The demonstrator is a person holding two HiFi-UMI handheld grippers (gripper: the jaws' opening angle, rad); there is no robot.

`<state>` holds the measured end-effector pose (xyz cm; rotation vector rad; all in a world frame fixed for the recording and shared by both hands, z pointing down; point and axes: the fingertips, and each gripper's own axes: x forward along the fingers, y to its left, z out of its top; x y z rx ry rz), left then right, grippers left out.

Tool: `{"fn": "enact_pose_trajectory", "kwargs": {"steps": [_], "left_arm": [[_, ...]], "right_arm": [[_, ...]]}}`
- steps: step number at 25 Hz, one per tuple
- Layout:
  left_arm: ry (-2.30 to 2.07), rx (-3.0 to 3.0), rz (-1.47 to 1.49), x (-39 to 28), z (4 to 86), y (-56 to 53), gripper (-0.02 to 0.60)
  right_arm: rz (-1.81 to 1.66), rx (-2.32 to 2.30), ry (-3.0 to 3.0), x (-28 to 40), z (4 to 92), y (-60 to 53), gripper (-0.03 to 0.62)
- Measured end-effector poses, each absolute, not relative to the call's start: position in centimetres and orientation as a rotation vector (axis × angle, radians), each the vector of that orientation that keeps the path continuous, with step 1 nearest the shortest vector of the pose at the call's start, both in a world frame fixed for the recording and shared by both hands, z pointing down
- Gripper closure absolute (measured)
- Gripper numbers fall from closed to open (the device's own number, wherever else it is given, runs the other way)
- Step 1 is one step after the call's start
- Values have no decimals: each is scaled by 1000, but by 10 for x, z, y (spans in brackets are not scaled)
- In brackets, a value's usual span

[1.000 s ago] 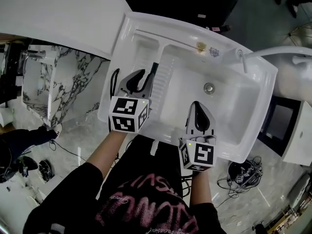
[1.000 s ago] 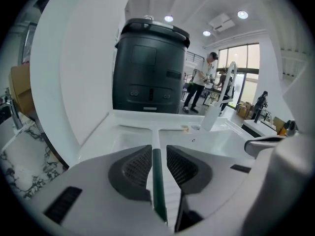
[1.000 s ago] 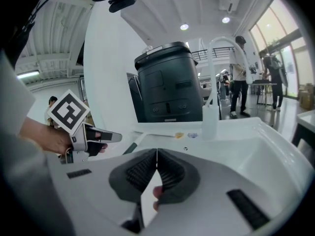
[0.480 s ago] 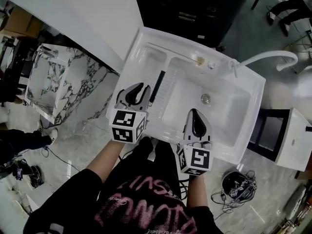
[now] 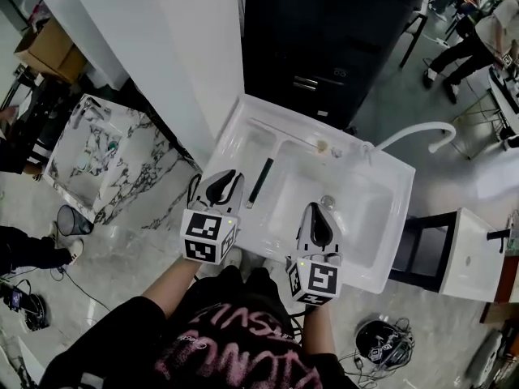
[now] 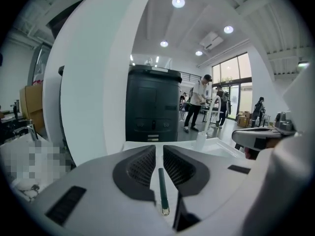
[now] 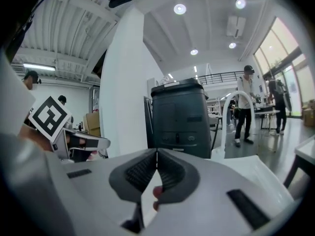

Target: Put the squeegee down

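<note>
Fingers of the left gripper: parted by a thin slit, gripping nothing. Down through that slit, the squeegee, dark green and slim, lying flat and touching neither finger. Seen from the head view, resting on the drainboard side of the white sink, just to the right of the left gripper, running front to back, short of the deep basin. Over to the right gripper: fingers shut tip to tip, nothing between them. Held above the near edge of the basin, apart from the squeegee. Both grippers side by side at the front of the sink, marker cubes nearest the person. Behind the sink, a tall black cabinet. Off the far right corner, a white curved faucet arching away. In the background of both gripper views, people standing under ceiling lights.
</note>
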<state>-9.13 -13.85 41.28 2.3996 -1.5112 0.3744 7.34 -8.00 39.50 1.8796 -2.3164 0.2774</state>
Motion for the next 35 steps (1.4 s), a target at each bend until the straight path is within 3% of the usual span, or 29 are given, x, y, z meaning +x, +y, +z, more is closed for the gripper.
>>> {"fn": "enact_pose_trajectory", "kwargs": {"steps": [19,35], "left_arm": [[-1478,2545,254,-80,364,-120,571],[-1419,2595,218,-65,360,-111,571]], "right_arm": [[98,1957,-2319,72,348,-72,574],[93,1999,-2274,84,346,-64,574]]}}
